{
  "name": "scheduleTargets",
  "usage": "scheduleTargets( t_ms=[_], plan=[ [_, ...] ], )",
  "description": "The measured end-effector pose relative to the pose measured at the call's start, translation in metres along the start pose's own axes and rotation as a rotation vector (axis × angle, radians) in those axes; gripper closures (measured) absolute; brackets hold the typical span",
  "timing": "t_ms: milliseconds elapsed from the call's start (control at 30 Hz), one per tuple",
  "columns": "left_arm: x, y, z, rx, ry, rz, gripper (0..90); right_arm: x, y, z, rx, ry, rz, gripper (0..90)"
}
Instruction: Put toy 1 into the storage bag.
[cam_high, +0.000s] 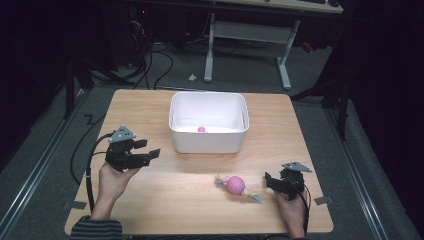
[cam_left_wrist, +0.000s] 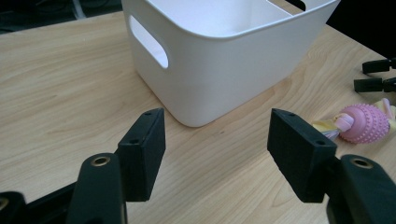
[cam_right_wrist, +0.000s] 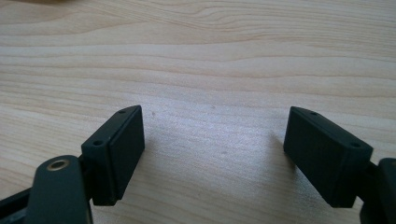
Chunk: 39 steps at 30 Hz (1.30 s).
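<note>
- Pink knobbly ball toy (cam_high: 236, 184) with pastel rope tails lies on the wooden counter (cam_high: 150, 200) before the white plastic bin (cam_high: 208, 142), long axis slanting left-right.
- Left gripper (cam_high: 150, 149) jaws apart, empty.
- Right gripper (cam_high: 268, 179) jaws apart, just beside the toy.

We see light wooden tabletop (cam_high: 150, 107). White bin (cam_high: 208, 136) sits on it toward far middle. Pink knobbly toy with rope ends (cam_high: 237, 186) lies on it nearer front, right of centre.
</note>
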<state>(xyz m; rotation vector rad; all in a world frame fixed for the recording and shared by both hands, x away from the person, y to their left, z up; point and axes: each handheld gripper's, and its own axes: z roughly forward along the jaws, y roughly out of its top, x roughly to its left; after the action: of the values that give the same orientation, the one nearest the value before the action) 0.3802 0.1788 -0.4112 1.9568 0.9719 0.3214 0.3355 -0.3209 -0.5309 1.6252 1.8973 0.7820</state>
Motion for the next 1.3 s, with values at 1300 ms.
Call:
scheduleTargets(
  t_ms=[1300],
  plan=[
    [-0.014, -0.066, 0.066, 0.122, 0.058, -0.023, 37.5, 0.000, 0.000, 0.000, 0.000, 0.000, 0.000, 20.5]
  ],
)
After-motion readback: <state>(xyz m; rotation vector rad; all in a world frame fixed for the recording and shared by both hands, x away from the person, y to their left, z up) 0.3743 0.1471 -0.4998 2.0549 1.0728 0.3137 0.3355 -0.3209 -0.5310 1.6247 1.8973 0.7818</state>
